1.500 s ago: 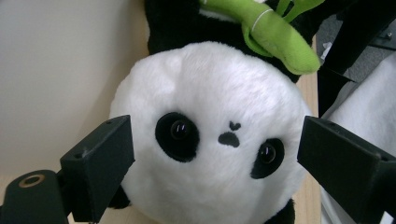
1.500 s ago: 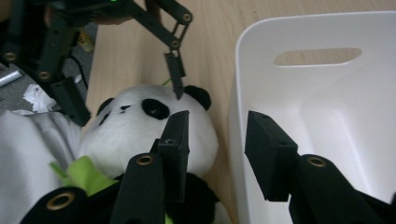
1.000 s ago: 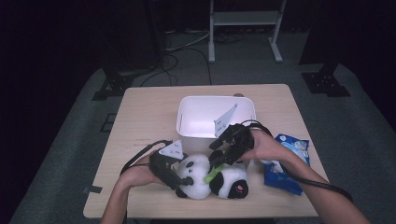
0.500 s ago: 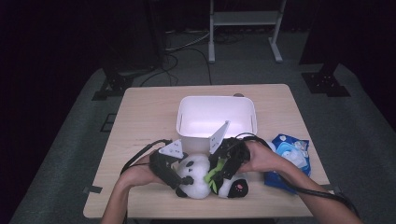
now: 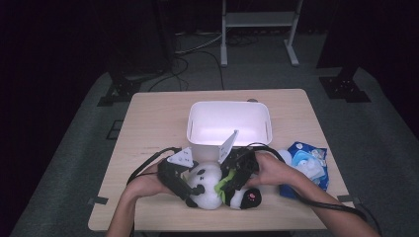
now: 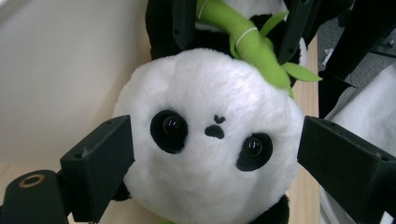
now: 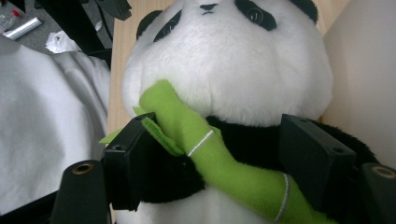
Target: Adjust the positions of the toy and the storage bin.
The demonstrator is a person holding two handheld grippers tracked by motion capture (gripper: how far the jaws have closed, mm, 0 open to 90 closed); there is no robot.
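A person's two hand-held grippers meet over a plush panda [image 5: 213,185] lying at the near edge of a light wooden table [image 5: 153,123]. The left gripper [image 5: 190,193] straddles the toy's white head, its jaws standing wide on either side of the face; in the left gripper view the pads sit just beside the cheeks, the left one against the fur, though whether they press cannot be told. The right gripper [image 5: 228,183] comes in from the opposite side over the panda's black chest. Its jaws have just been opening and now flank the body and the green bamboo stalk [image 7: 219,161] sewn across it, one pad touching a green leaf, the other against the black fur. The panda's feet point toward the person's right, a pink sole patch visible in the high view. Just beyond the toy stands a white bin [image 5: 230,106], its near wall close behind both grippers. To the right, near the table's edge, lies a blue packet [image 5: 310,159].
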